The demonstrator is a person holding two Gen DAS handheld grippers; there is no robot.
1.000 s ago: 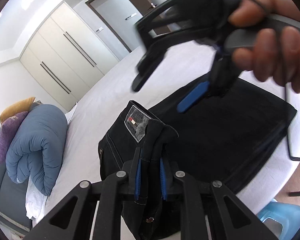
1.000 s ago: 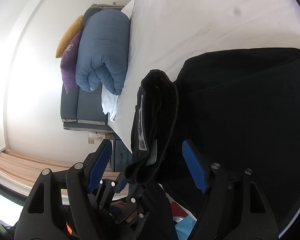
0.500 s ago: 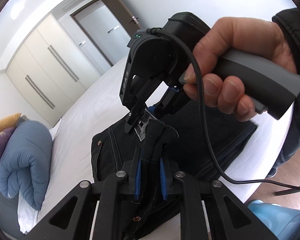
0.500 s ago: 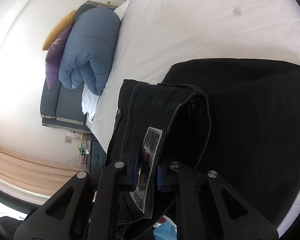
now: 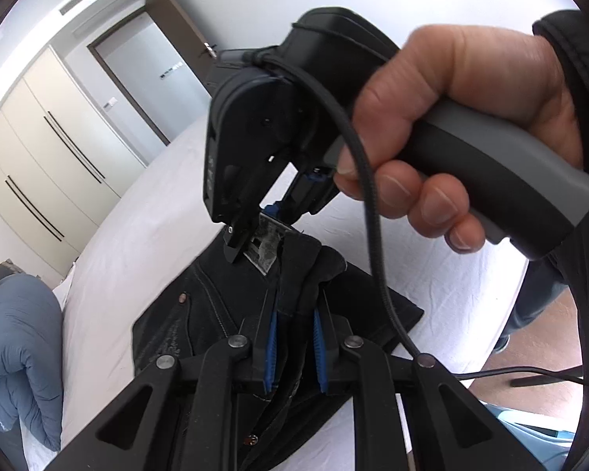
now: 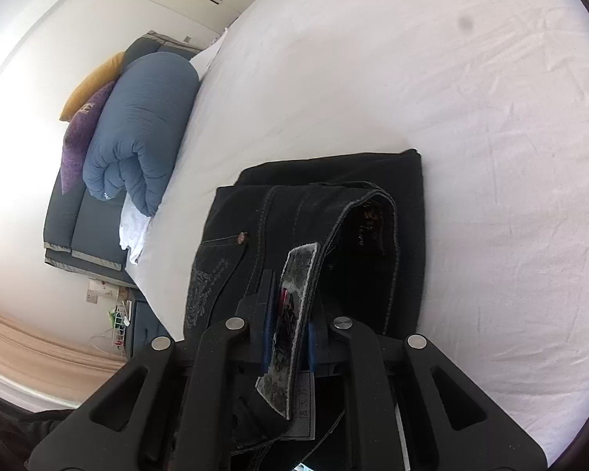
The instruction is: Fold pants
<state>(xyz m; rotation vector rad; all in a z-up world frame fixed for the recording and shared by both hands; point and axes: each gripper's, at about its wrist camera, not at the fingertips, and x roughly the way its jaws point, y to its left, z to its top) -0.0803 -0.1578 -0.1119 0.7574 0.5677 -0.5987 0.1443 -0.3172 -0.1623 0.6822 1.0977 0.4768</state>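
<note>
Black jeans [image 5: 200, 314] lie partly folded on a white bed [image 5: 145, 235]; they also show in the right wrist view [image 6: 333, 204]. My left gripper [image 5: 294, 349] is shut on the waistband edge, lifted off the bed. My right gripper [image 6: 288, 333] is shut on the waistband at the grey brand patch [image 6: 294, 306]. The right gripper [image 5: 255, 235] also shows in the left wrist view, held by a hand just beyond my left gripper, clamping the same patch [image 5: 267, 239].
A rolled blue duvet [image 6: 137, 129] with purple and yellow pillows [image 6: 82, 125] lies at the head of the bed. Wardrobe doors [image 5: 39, 149] and a room door [image 5: 149, 78] stand beyond the bed. A cable [image 5: 373, 235] hangs from the right gripper.
My right gripper has closed on the waistband patch after being open around it. Both grippers have lifted the waistband and carried it over the folded legs.
</note>
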